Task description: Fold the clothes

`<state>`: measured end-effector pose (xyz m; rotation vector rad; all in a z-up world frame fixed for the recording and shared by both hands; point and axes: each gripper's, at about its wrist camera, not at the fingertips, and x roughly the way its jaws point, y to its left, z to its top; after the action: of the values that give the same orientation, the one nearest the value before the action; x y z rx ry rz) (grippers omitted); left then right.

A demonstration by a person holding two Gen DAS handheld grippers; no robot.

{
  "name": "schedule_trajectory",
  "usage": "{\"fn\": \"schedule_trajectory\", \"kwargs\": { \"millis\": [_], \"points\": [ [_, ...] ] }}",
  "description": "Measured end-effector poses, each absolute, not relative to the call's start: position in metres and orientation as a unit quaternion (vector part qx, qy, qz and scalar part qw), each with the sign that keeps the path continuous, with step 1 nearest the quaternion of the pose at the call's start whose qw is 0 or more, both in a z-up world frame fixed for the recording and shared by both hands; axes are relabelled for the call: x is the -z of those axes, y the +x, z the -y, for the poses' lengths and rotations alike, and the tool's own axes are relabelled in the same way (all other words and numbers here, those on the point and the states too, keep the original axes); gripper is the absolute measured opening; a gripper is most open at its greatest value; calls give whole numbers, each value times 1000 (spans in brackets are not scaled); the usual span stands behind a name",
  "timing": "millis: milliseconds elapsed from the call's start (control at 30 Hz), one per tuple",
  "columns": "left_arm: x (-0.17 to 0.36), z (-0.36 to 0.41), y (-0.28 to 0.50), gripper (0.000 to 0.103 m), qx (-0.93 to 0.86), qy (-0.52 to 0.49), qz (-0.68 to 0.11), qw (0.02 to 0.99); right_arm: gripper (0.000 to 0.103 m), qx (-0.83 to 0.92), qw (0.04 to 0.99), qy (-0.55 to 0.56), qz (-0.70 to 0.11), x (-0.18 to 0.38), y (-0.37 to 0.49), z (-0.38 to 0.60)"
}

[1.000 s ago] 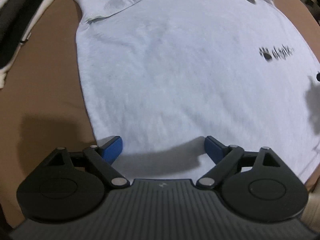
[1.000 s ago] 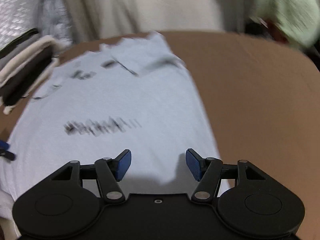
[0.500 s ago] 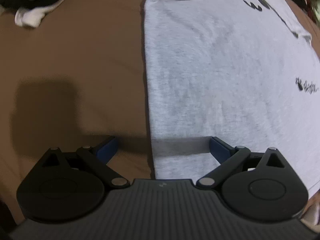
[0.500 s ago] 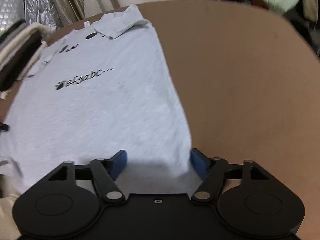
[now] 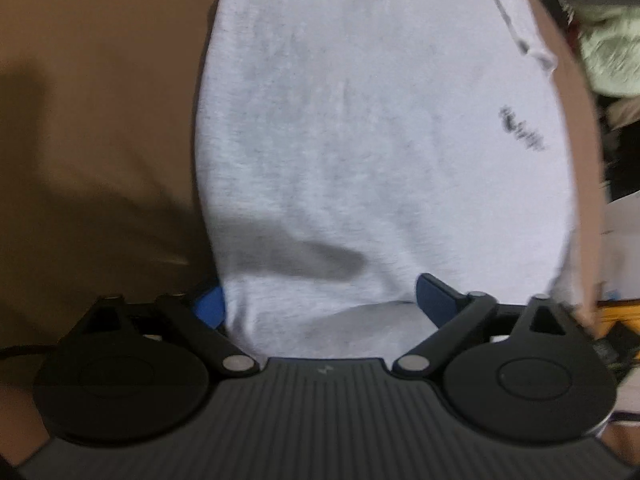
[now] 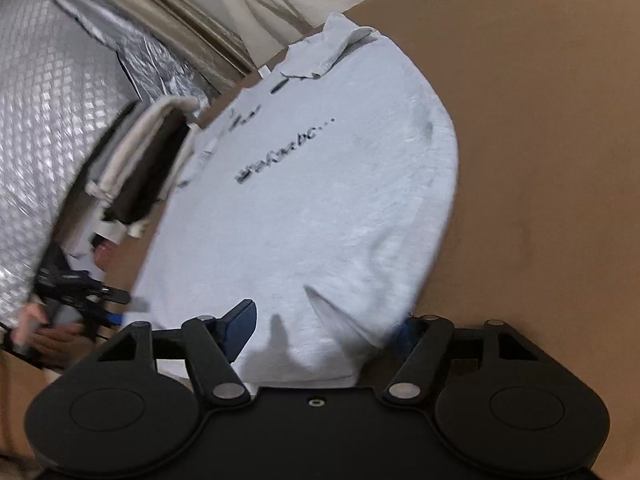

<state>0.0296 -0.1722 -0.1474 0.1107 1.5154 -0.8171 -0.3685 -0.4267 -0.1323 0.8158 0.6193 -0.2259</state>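
A white T-shirt [image 5: 360, 140] with black lettering lies flat on the brown table [image 5: 100, 120]. My left gripper [image 5: 320, 300] straddles the shirt's near left hem corner. Its blue pads are wide apart and closing, the left pad just at the cloth's edge. My right gripper [image 6: 324, 328] straddles the near right hem corner of the T-shirt [image 6: 320, 180], and its jaws are closing too. A small ridge of cloth rises between the pads, and the right pad is half hidden behind the fabric. The left gripper [image 6: 108, 304] and the hand holding it show at the far left.
A stack of folded cream and black clothes [image 6: 140, 168] sits by the shirt's far left side. Silver quilted sheeting [image 6: 48, 120] lies behind it. A pale green cloth [image 5: 608, 52] and clutter lie past the table's right edge. Bare brown table [image 6: 540, 160] stretches right of the shirt.
Both wrists have rolled and moved down toward the shirt's near hem. Each gripper now straddles a hem corner, and cloth has puckered between the right pads, which narrowed after widening.
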Motion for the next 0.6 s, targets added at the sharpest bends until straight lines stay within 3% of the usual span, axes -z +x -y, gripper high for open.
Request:
{"fn": "schedule_trajectory", "kwargs": {
  "millis": [67,133,167,300,600],
  "points": [
    [141,179,18,70,348,88,-642,677,52,116,869,386,-286,130,-362,430],
    [133,184,10,23,336,131,-611,705,17,133,873,376,-281,125,-355,433],
    [130,187,3,18,332,151,-594,717,17,140,876,366,-280,122,-352,434],
    [122,185,-4,9,334,132,-582,730,11,139,902,322,-252,102,-338,436],
    [54,227,31,7,358,109,-481,793,8,101,945,200,-238,9,-252,478]
  ]
}}
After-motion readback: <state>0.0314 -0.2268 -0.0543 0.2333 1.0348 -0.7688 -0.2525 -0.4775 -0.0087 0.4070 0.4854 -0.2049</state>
